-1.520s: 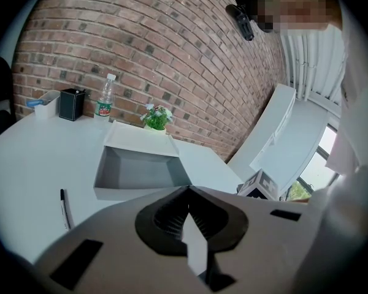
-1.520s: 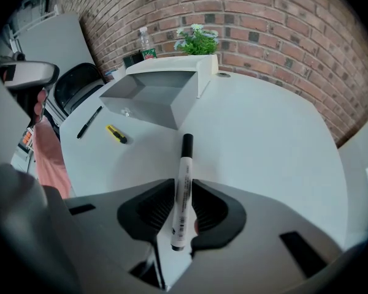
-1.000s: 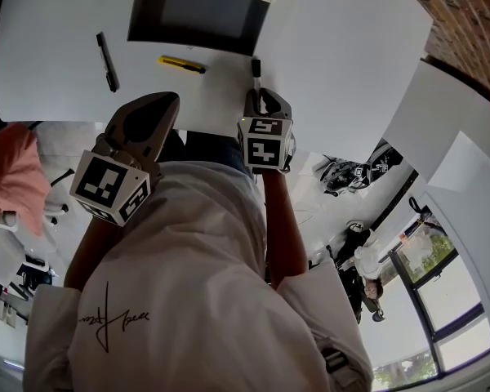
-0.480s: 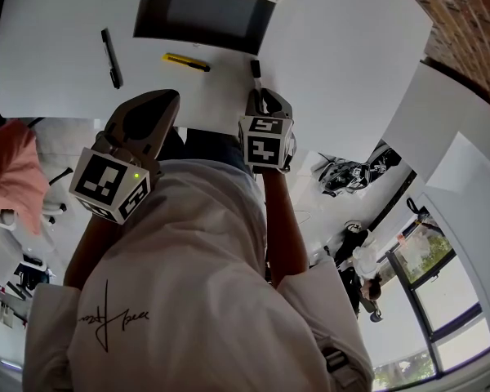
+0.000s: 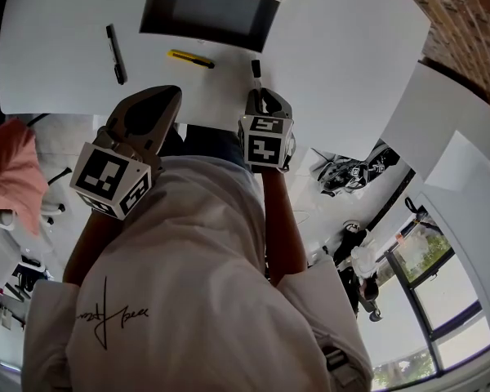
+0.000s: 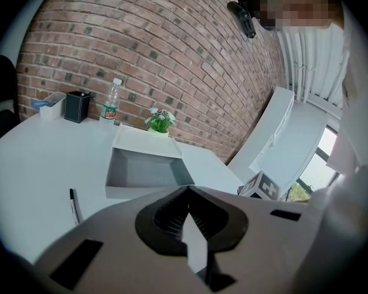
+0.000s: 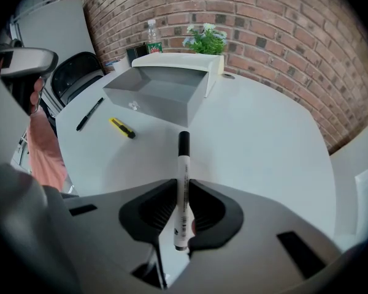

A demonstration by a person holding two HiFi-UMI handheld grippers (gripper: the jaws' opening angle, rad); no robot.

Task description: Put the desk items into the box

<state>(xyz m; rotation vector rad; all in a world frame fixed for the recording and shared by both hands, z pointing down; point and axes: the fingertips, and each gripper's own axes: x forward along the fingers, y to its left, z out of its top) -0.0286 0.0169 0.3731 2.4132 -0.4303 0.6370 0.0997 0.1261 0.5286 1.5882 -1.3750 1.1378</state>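
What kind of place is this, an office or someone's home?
Most likely an office or meeting room: a big white table, a black office chair beside it, and what looks like a black pen holder near the brick wall.

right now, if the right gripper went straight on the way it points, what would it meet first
The right gripper, shut on a white marker with a black cap, points across bare white table at the open grey box. Its near wall probably comes first, though height is unclear.
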